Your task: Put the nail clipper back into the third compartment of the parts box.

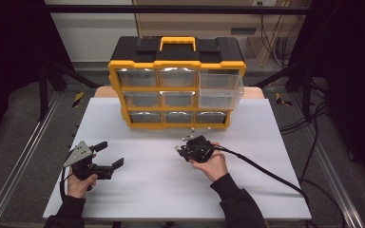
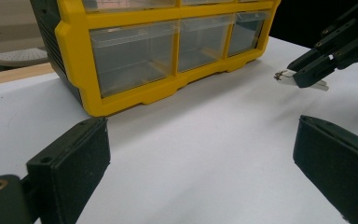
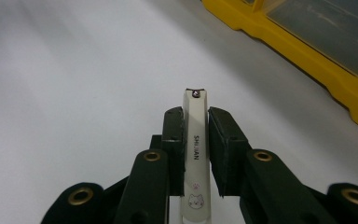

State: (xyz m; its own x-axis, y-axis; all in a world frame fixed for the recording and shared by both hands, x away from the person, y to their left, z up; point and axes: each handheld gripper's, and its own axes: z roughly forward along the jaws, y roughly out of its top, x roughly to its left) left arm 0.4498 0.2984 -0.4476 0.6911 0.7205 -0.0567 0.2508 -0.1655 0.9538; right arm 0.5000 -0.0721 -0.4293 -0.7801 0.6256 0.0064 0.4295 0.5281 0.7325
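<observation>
1. The left gripper (image 2: pixel 205 163) has its two black jaws rising from the bottom corners, standing wide apart with nothing between them.
2. Bare white desk (image 2: pixel 200 140) lies between the jaws and beyond them.
3. A yellow organizer (image 2: pixel 121 100) with clear drawers stands on the desk at the upper left; its bottom row of drawers faces the camera.
4. At the upper right, the right gripper (image 2: pixel 303 77) reaches in above the desk, its jaws closed on a small white nail clipper (image 2: pixel 286 78).
</observation>
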